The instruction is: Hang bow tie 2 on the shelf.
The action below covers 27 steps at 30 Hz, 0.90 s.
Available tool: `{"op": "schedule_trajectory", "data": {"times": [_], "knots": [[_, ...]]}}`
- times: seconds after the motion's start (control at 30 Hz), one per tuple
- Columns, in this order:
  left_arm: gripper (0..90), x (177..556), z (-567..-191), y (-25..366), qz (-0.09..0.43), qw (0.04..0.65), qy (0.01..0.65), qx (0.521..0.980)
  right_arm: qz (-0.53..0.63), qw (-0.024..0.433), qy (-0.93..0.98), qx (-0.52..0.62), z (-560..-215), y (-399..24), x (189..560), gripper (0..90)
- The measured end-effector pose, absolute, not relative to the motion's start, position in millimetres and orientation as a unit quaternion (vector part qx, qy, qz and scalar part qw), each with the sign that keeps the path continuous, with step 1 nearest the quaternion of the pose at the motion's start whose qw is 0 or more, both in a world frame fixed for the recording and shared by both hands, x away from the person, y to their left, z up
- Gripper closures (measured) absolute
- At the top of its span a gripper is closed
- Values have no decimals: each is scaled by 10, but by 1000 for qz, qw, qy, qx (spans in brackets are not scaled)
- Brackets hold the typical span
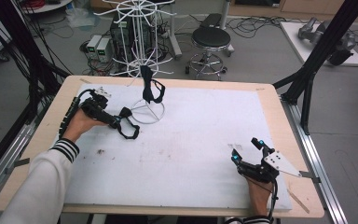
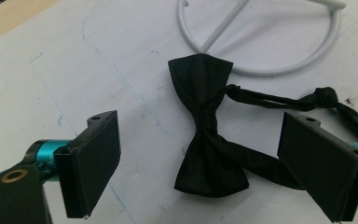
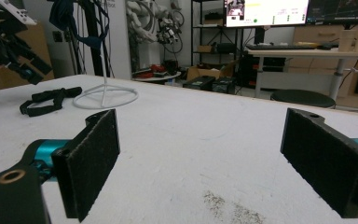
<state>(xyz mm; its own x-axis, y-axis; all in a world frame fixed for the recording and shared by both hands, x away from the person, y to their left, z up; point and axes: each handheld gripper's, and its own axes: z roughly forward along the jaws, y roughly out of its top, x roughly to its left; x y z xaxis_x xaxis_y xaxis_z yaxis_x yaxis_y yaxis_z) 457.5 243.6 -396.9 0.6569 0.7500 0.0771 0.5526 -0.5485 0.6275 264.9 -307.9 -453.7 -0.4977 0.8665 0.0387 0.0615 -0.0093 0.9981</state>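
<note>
1. We judge the work to be hanging bow ties on the white wire stand (image 1: 144, 56), which rises in the upper middle of the high view.
2. One dark bow tie already hangs from the stand (image 1: 148, 88), just above its round base ring, so that part looks done.
3. The second bow tie (image 2: 207, 128) lies flat on the white mat (image 1: 191, 140), in the centre of the left gripper view, just below the base ring (image 2: 265, 70) at the top of that frame. Its strap (image 2: 279, 100) trails off to the right.
4. Our left gripper (image 2: 212, 163) sits at the left of the high view with its jaws spread wide, one on each side of the bow tie and touching neither wing as far as we can see.
5. Our right gripper (image 3: 214, 163) rests low at the lower right of the high view, jaws also spread, with bare mat between them.
6. What is left, in our judgement: close on the lying tie, lift it, and hook its strap over a free arm of the stand.
</note>
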Motion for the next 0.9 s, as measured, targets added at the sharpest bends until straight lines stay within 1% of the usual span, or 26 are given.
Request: {"op": "schedule_trajectory", "data": {"times": [0.37,0.6,0.73,0.9], "knots": [[160,4670,-4079,2326,162,266,385,869,606,333,617,376,-4539,-3085,2643,111],[211,4703,-4121,2336,159,255,396,868,607,334,615,376,-4540,-3088,2643,111],[268,4707,-4128,2319,163,251,393,869,607,334,616,376,-4539,-3088,2642,111],[311,4716,-4148,2308,162,246,398,869,607,334,615,376,-4539,-3088,2642,111]]}}
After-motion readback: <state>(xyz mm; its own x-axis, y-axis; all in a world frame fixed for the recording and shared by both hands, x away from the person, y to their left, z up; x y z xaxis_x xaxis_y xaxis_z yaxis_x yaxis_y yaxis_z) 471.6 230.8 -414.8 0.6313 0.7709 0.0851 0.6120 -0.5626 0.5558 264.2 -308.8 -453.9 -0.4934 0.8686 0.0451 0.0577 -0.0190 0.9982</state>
